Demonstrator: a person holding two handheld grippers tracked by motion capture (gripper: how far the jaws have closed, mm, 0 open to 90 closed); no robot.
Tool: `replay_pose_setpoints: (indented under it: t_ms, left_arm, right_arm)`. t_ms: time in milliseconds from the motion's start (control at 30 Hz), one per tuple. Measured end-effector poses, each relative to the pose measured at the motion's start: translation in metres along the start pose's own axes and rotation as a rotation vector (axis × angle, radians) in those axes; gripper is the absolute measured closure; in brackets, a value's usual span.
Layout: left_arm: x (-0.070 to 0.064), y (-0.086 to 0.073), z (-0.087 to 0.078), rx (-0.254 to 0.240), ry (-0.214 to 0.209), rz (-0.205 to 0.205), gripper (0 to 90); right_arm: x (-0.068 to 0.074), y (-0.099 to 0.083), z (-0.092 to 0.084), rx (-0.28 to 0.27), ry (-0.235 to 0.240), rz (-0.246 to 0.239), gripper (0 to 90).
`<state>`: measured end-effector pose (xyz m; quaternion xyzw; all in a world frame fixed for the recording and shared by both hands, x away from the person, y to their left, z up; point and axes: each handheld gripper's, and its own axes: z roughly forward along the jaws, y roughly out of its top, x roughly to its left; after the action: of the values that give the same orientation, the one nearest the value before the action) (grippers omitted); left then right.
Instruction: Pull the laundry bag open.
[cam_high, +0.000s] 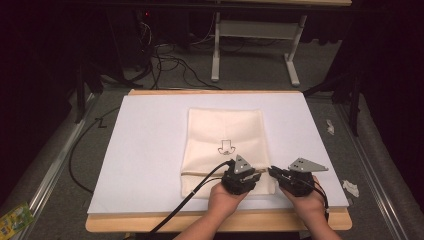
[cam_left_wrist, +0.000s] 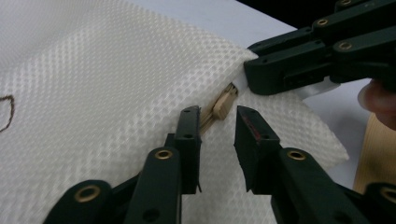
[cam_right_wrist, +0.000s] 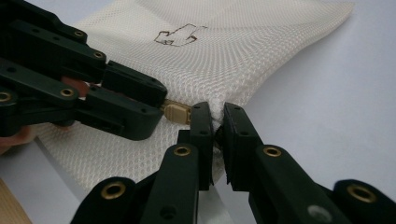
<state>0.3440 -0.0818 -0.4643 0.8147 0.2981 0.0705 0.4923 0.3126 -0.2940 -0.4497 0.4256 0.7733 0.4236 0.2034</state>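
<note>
Seen from the high view, a cream mesh bag (cam_high: 225, 150) lies flat on a white sheet (cam_high: 150, 150) over the wooden table (cam_high: 115, 223), just below the centre of the frame. Both grippers work at the bag's lower right edge. The left gripper (cam_high: 256, 174) sits on the bag's lower part, its cable trailing to the lower left, and the right gripper (cam_high: 273, 171) meets it from the right at the bag's edge.

Next, in the left gripper view, the left gripper (cam_left_wrist: 217, 125) rises from the bottom with its jaws narrowed but apart. A tan zipper pull (cam_left_wrist: 224, 103) lies just above the gap between the tips, and neither pad presses on it. The mesh bag (cam_left_wrist: 116, 84) covers the left and centre of the frame. The right gripper (cam_left_wrist: 254, 77) reaches in from the upper right and meets the bag's edge.

Finally, in the right gripper view, the right gripper (cam_right_wrist: 218, 122) is closed tight on a pinched fold of the mesh bag (cam_right_wrist: 243, 51) at the centre of the frame. The zipper pull (cam_right_wrist: 176, 112) lies just left of its jaws. The left gripper (cam_right_wrist: 156, 105) comes in from the left, its tips at the pull.
</note>
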Motion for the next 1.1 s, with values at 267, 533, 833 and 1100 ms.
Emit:
replay_pose_setpoints:
  t_ms: [267,533,833,1100]
  left_arm:
    - [-0.006,0.000,0.010,-0.032,-0.024,-0.015,83.9]
    - [-0.011,-0.005,0.013,-0.051,-0.015,-0.051,74.1]
    - [-0.009,-0.007,0.012,-0.088,-0.010,-0.059,86.5]
    - [-0.003,-0.007,0.009,-0.084,-0.028,-0.082,86.9]
  right_arm:
    - [0.001,0.002,-0.002,-0.010,0.004,-0.012,84.6]
    - [0.001,0.001,-0.002,-0.007,0.001,-0.014,84.4]
    - [0.000,0.001,-0.002,-0.020,0.003,-0.012,84.0]
    - [0.000,0.001,-0.002,-0.021,0.011,0.004,83.8]
